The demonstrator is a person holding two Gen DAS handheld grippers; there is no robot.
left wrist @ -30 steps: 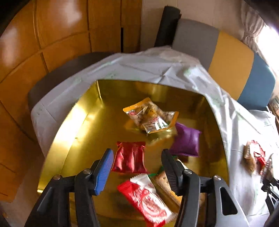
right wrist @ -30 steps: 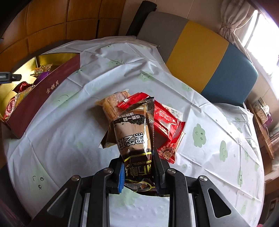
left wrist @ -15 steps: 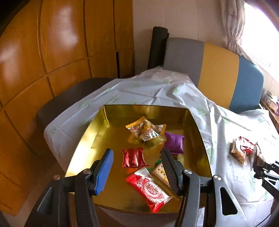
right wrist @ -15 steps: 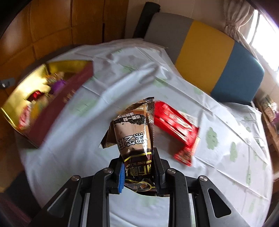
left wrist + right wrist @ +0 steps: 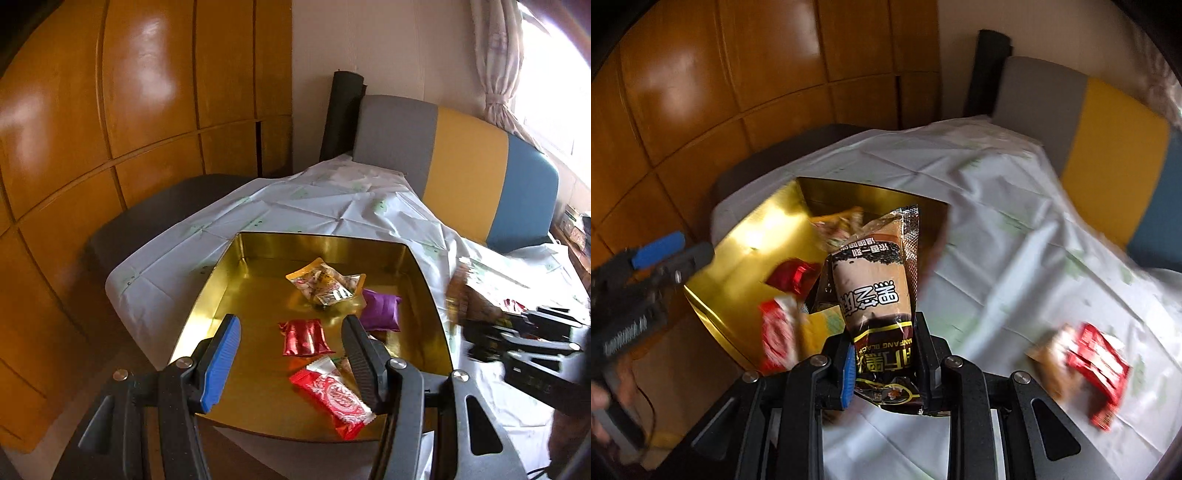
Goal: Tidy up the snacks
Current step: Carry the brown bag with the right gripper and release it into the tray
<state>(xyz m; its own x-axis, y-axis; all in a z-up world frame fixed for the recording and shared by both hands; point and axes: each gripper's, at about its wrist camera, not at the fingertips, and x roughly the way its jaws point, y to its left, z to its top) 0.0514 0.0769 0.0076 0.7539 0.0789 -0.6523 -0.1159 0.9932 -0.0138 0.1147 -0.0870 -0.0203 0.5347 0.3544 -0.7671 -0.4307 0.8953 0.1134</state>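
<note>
An open gold box on the white-clothed table holds an orange-and-clear packet, a purple packet, a red foil packet and a red-and-white packet. My left gripper hovers open above the box's near edge with nothing between its fingers. My right gripper is shut on a brown-and-black snack packet, held upright over the box's right rim. In the left wrist view it shows blurred at the right.
A red packet and a biscuit packet lie on the tablecloth to the right. A grey, yellow and blue bench back stands behind the table. Wooden wall panels and a dark chair are at left.
My right gripper has swung left with the brown packet, from above the loose snacks to the gold box. My left gripper has risen and drawn back from the box, still open.
</note>
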